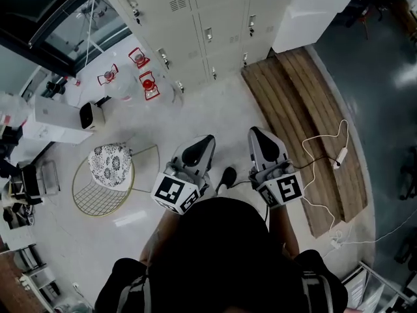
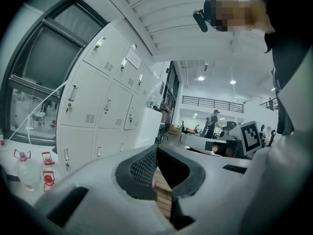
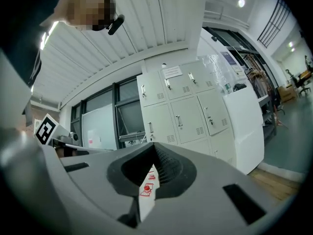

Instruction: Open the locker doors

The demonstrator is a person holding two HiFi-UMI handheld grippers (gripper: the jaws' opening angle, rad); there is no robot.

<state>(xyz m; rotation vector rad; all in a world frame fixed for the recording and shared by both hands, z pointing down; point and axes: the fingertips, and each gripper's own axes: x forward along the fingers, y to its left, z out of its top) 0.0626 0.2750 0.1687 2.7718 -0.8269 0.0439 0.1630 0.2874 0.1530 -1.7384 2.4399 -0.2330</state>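
The left hand-held gripper (image 1: 207, 141) and the right hand-held gripper (image 1: 256, 133) both had their jaws together, holding nothing, well apart from the lockers (image 1: 171, 19), whose doors (image 1: 221, 31) stood shut ahead.

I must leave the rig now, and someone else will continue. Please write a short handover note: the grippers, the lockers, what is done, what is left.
Left gripper: shut, holds nothing.
Right gripper: shut, holds nothing.
Both are held low in front of the person, well apart from the lockers.
Every locker door in view is closed.
Done: nothing yet.
Left: go up to the lockers and open the doors.
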